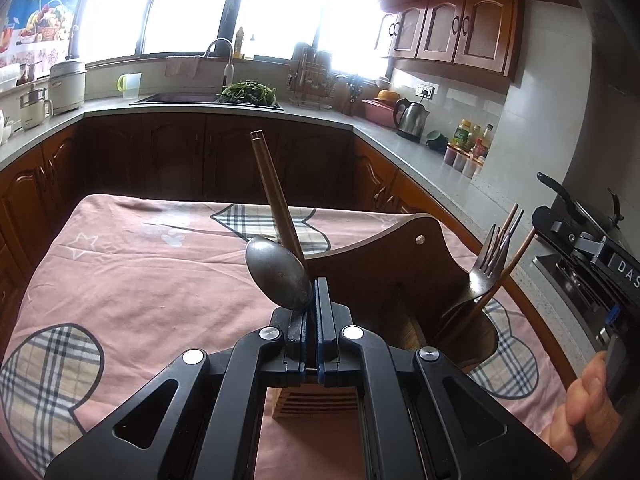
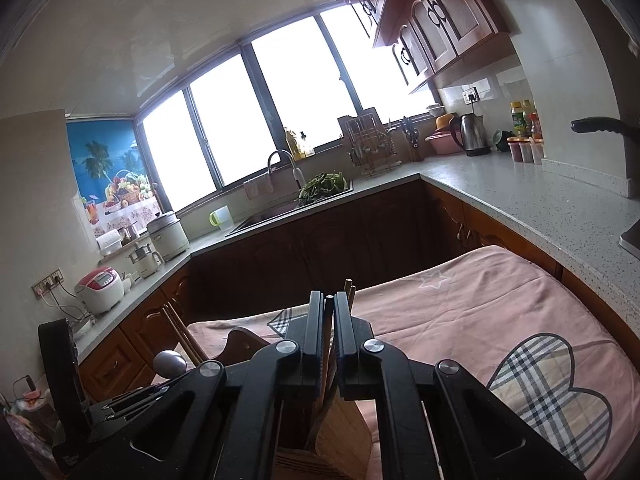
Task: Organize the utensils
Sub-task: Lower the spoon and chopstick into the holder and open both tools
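My left gripper (image 1: 315,294) is shut on a metal spoon (image 1: 279,272) together with brown chopsticks (image 1: 272,192) that stick up and away. It holds them above a wooden utensil holder (image 1: 404,280) on the pink cloth. A fork (image 1: 490,260) and more chopsticks (image 1: 516,254) stand in the holder's right cup. My right gripper (image 2: 329,312) is shut on chopsticks (image 2: 350,289) over the holder (image 2: 340,420). The spoon (image 2: 170,363) and the left gripper's body show at the lower left of the right wrist view.
The table carries a pink cloth (image 1: 140,272) with plaid hearts. Grey counters (image 1: 420,156) wrap around it, with a kettle (image 1: 412,120), bottles, a sink (image 1: 180,98) and a stove (image 1: 576,276) close on the right.
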Motion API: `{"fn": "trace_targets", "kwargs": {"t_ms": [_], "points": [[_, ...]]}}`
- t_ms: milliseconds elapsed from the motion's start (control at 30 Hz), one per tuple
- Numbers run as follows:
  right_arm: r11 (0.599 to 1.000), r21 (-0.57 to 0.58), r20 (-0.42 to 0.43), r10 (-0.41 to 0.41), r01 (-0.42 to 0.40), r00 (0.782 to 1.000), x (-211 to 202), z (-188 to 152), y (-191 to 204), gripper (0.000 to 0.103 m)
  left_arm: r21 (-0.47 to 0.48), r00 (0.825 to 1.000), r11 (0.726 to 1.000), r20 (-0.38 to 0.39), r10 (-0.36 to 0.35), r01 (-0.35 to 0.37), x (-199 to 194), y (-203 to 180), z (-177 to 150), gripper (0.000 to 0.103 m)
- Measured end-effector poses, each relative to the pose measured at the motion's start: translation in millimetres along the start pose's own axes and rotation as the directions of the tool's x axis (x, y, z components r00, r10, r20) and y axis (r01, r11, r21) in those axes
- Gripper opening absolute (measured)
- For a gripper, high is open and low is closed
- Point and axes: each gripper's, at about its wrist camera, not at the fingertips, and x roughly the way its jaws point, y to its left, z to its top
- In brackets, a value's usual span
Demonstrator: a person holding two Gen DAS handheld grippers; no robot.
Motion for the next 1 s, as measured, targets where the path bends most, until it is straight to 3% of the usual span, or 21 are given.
{"fn": "trace_targets", "kwargs": {"t_ms": [867, 933, 1000], "points": [[1.0, 0.026, -0.037, 0.011, -0.01, 0.999, -2.3, -2.0, 0.8, 0.01, -0.013, 0.999, 1.0, -0.036, 0.001, -0.001, -3.7, -1.2, -2.8, 0.004], [0.999, 0.033, -0.039, 0.003, -0.002, 0.999, -2.9, -2.3, 0.2, 0.016, -0.016, 0.999, 1.0, -0.038, -0.003, 0.003, -4.5, -1.3, -2.8, 0.005], [0.999, 0.052, -0.037, 0.007, -0.005, 0.999, -3.6, -2.2, -3.6, 0.037, -0.015, 0.999, 1.0, -0.039, -0.005, 0.004, -5.5, -1.6, -3.5, 0.006]]}}
